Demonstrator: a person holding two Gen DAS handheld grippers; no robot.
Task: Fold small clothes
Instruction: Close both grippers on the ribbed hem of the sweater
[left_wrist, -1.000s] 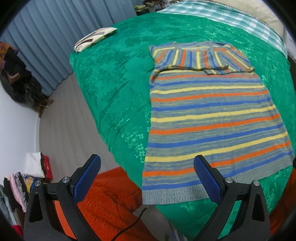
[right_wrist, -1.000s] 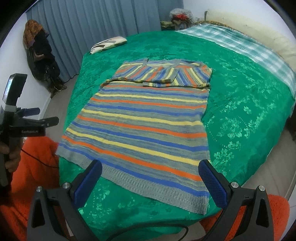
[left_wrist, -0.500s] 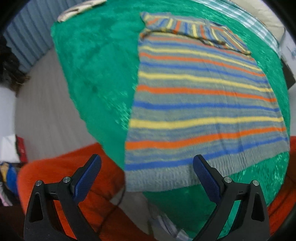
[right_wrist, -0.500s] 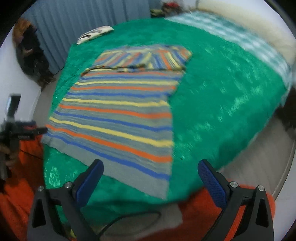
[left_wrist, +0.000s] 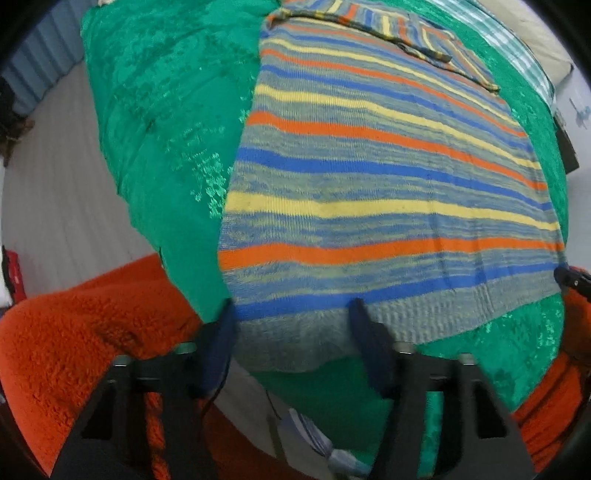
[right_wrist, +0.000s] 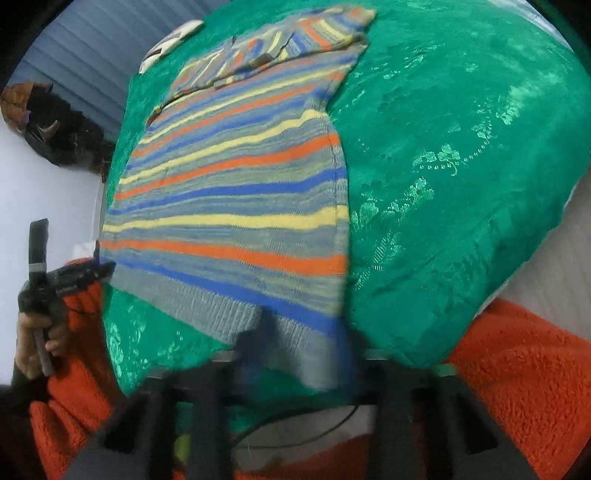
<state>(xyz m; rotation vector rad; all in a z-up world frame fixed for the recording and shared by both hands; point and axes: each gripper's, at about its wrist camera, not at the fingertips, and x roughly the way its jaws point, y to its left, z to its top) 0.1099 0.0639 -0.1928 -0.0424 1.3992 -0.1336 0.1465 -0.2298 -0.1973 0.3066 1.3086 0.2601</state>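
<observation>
Both tongs are down at the near hem of the striped sweater (left_wrist: 369, 192), which lies flat on the green bedspread (left_wrist: 159, 110) and stretches away ahead of them. Left tongs (left_wrist: 291, 317) have just been closing and sit about half wide, blue pads straddling the grey ribbed hem at its left corner; can't really tell if they're pinching yet. Right tongs (right_wrist: 306, 332) have just been closing too, and they're blurry, but the jaws look narrow with the hem's right corner bunched between them. Sweater's sleeves are folded across the far end. An orange fleece sleeve (right_wrist: 517, 369) shows either side, and the left hand (right_wrist: 33, 332) grips its handle off to the left.
</observation>
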